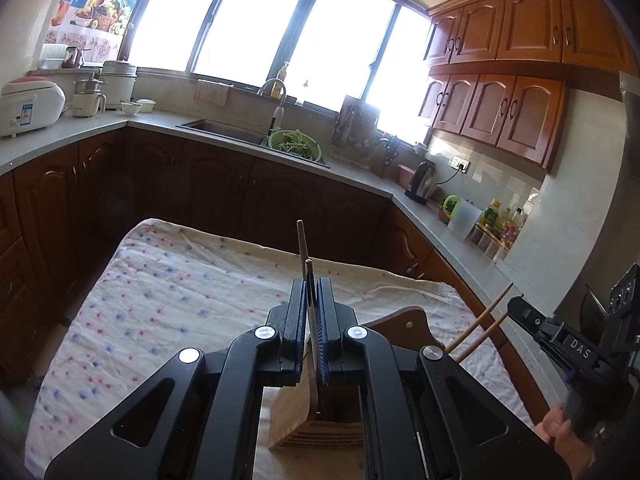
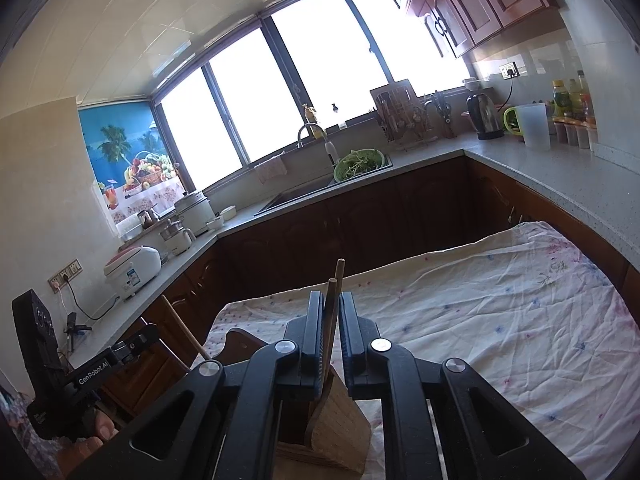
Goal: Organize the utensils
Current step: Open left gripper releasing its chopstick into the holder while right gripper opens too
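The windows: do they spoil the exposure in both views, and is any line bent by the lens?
Left wrist view: the windows are blown out white, and the lower cabinets fall dark. Right wrist view: the same glare at the windows; the counter curves toward the edge, so lens distortion is plain. Both views have dark vignetted corners.

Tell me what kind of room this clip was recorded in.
A home kitchen, most likely. An L-shaped countertop holds a sink under wide windows, wooden wall cabinets hang at the right, and a rice cooker and electric kettle sit out on the counter.
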The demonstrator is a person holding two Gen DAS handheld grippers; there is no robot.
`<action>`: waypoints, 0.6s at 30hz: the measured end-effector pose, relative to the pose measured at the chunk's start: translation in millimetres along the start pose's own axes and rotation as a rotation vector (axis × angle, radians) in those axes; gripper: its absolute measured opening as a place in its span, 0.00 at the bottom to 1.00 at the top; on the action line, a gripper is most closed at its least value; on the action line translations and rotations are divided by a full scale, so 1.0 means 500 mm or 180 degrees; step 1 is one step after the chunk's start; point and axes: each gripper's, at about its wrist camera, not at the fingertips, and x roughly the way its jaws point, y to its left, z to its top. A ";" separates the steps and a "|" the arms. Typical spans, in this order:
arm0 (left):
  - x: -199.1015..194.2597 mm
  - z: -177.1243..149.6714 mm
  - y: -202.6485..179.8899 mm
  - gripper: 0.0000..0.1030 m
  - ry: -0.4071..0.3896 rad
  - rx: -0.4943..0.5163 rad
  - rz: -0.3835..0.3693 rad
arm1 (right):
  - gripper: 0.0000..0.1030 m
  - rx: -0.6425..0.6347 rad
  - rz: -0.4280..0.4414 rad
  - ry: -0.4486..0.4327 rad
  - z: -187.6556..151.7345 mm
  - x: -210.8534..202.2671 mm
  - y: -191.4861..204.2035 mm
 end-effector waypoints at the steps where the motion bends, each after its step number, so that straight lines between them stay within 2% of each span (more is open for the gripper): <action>1: -0.002 0.000 -0.001 0.06 0.0004 0.0009 0.0006 | 0.15 0.0024 0.0010 0.0007 -0.001 -0.001 -0.003; 2: -0.005 -0.001 -0.001 0.07 0.0005 0.0011 0.0022 | 0.18 0.0044 0.0020 0.0006 0.000 -0.003 -0.004; 3: -0.009 -0.001 0.000 0.17 0.0007 -0.0005 0.0043 | 0.27 0.0060 0.0032 -0.0004 0.000 -0.007 -0.007; 4: -0.015 -0.002 0.003 0.33 -0.0004 -0.0028 0.0043 | 0.44 0.0077 0.0041 -0.0016 0.000 -0.012 -0.009; 5: -0.022 -0.004 0.006 0.41 -0.0031 -0.0050 0.0055 | 0.52 0.0101 0.0065 -0.0039 0.000 -0.020 -0.011; 6: -0.031 -0.006 0.009 0.59 -0.0058 -0.0073 0.0105 | 0.66 0.0124 0.0088 -0.0066 0.000 -0.028 -0.013; 7: -0.040 -0.008 0.012 0.66 -0.0099 -0.0090 0.0136 | 0.71 0.0139 0.0091 -0.0094 0.000 -0.036 -0.015; 9: -0.052 -0.013 0.017 0.73 -0.0107 -0.0110 0.0161 | 0.87 0.0151 0.0086 -0.0136 0.000 -0.051 -0.018; 10: -0.057 -0.016 0.021 0.80 -0.0093 -0.0131 0.0183 | 0.90 0.0161 0.0114 -0.0162 0.000 -0.060 -0.020; 12: -0.072 -0.025 0.024 0.82 -0.0129 -0.0150 0.0179 | 1.00 0.0177 0.0152 -0.0209 -0.003 -0.077 -0.022; 18: -0.106 -0.050 0.019 0.87 -0.0103 -0.0106 0.0235 | 1.00 0.0196 0.0199 -0.0195 -0.017 -0.116 -0.024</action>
